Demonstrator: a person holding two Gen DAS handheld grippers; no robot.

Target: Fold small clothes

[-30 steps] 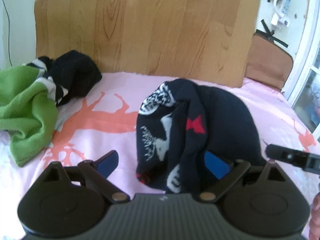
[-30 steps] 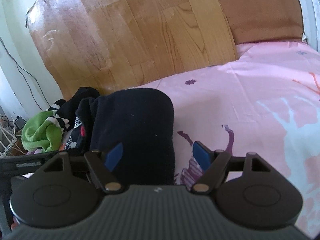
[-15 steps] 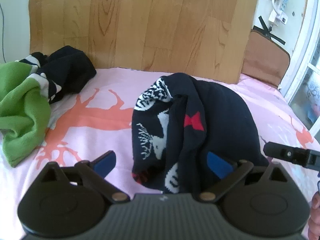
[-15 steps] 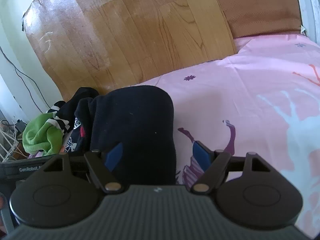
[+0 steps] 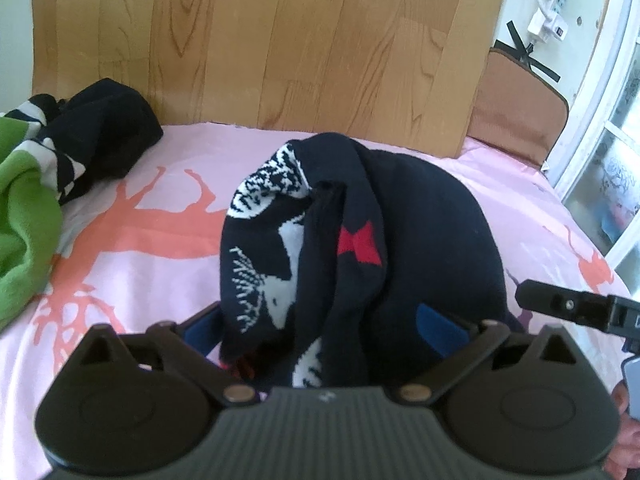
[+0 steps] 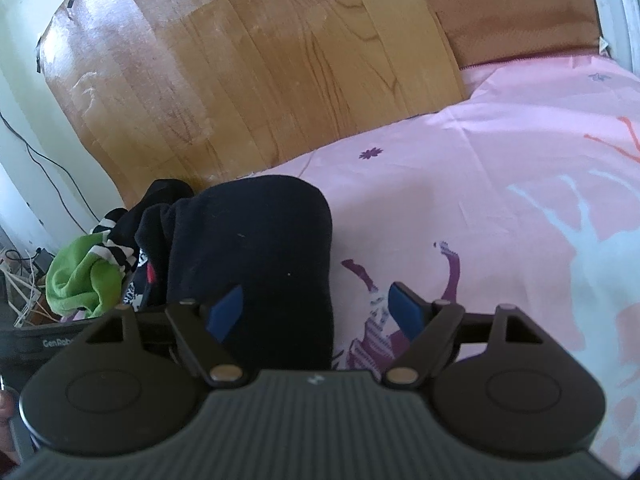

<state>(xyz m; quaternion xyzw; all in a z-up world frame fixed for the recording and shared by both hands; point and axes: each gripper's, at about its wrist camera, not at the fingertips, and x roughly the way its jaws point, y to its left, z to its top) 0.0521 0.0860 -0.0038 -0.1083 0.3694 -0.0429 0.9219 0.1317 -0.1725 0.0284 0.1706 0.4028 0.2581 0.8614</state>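
A dark navy knit garment (image 5: pixel 404 236) with white reindeer and a red bow lies bunched on the pink bedsheet (image 5: pixel 160 248). My left gripper (image 5: pixel 320 324) is open, its blue pads on either side of the garment's near edge. The same garment shows in the right wrist view (image 6: pixel 256 256). My right gripper (image 6: pixel 320 312) is open over the garment's right edge, left pad above the cloth, right pad above the sheet. A right gripper finger (image 5: pixel 560 300) shows at the right of the left wrist view.
A pile of green (image 5: pixel 24 208) and black-and-white striped clothes (image 5: pixel 92 148) lies at the far left of the bed. A wooden board (image 5: pixel 280 48) stands behind. A brown cushion (image 5: pixel 516 112) and a window frame are at the right.
My left gripper has moved forward and lower, so the garment's near edge now lies between its open pads. The right gripper has shifted only slightly.
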